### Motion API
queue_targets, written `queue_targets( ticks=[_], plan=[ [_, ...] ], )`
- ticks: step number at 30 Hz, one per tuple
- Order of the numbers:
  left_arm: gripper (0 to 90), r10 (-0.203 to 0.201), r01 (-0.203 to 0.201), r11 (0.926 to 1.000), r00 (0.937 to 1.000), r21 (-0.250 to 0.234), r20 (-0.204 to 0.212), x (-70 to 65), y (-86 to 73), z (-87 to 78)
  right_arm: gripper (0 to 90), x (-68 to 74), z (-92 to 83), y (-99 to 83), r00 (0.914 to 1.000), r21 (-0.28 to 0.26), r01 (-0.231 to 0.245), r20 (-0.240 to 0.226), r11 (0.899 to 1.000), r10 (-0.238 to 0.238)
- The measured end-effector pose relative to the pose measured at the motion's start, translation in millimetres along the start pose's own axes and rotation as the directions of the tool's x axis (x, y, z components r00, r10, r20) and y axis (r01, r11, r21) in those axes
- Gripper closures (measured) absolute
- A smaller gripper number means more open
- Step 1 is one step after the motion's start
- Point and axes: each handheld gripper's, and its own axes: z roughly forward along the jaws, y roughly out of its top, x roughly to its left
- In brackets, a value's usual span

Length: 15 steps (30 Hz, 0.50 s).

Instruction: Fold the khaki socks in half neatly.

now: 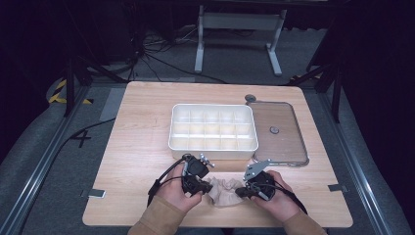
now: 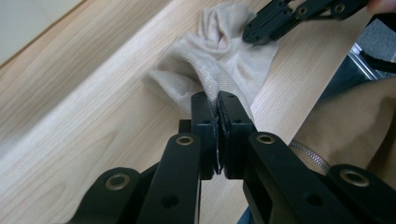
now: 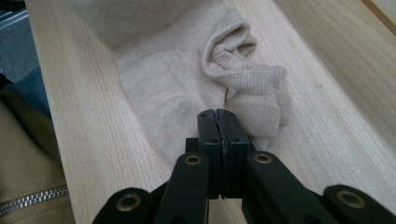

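— While I hold both grippers low at the bottom centre of the high view, what do you see around them?

— A white compartment organizer box (image 1: 213, 126) sits mid-table, just above your hands. Its clear lid (image 1: 277, 131) lies flat to the right of it, touching or nearly so. A small round disc (image 1: 250, 98) rests at the lid's upper left corner. The wooden table (image 1: 142, 122) is bare on the left.

— Between my grippers lies a beige sock (image 1: 224, 190), crumpled near the table's front edge. My left gripper (image 1: 196, 185) has its jaws pressed together on a fold of the sock (image 2: 219, 56); in the left gripper view the knit runs right into them.

— And the right?

— My right gripper (image 1: 243, 191) looks clamped too, jaws meeting over the sock's cuff end (image 3: 205, 79), though I cannot tell how much fabric sits between them.

— Anything blocking the box?

— Nothing stands between it and my hands.

— Any writing?

— A "4" (image 1: 81, 138) marked on the grey floor, left of the table. No labels readable elsewhere.
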Motion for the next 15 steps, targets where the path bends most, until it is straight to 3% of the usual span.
queue_targets(
  ticks=[7,15],
  plan=[
    [86.3,0.035,-0.035,0.9990,0.9994,0.027,0.003,-9.7,16.2,14.6,90.0,-2.8,0.1,-4.5,0.9997,-0.032,-0.018,-0.019,0.999,0.018],
    [86.4,0.055,-0.055,0.9984,0.9985,0.016,0.007,-15.9,26.9,18.6,90.0,-1.9,0.2,-6.2,0.9997,-0.043,-0.018,-0.019,0.999,0.017]
  ],
)
